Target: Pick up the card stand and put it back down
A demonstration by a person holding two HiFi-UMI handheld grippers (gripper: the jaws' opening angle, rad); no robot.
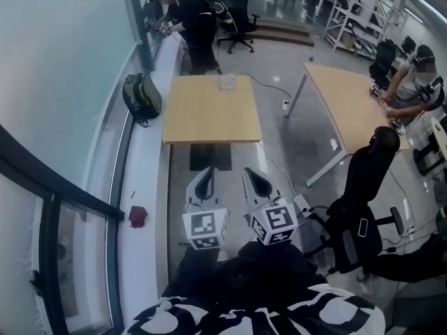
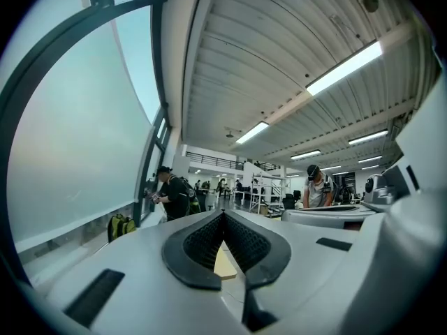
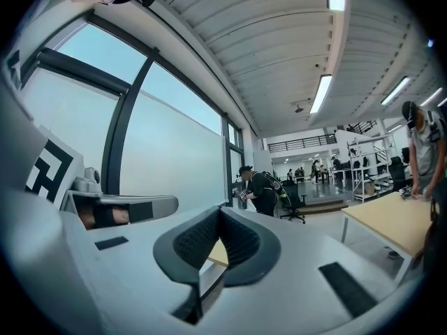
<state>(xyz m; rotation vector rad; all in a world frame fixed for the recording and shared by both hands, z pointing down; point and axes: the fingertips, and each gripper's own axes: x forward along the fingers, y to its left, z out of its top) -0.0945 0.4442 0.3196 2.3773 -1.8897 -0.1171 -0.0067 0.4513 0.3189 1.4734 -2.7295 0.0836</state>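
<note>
You stand well back from the wooden table (image 1: 209, 117). The small white thing at its far edge looks like the card stand (image 1: 228, 82), but it is too small here to see its shape. Your left gripper (image 1: 209, 172) and your right gripper (image 1: 247, 173) point level in front of you, side by side. Both have their jaws pressed together with nothing in them. So the job now is to get close. Walk up to the table and keep clear of the black chair (image 1: 363, 187) on your right. The stand sits on the far side, so lean over or go round. Pick one gripper and spread its jaws wide before it gets to the stand, not after. Come in slow, put a jaw on each side of the stand, and only then squeeze. A light thing like this may tip or slide if a jaw bumps it first. Lift it straight up a little, then set it down flat.
</note>
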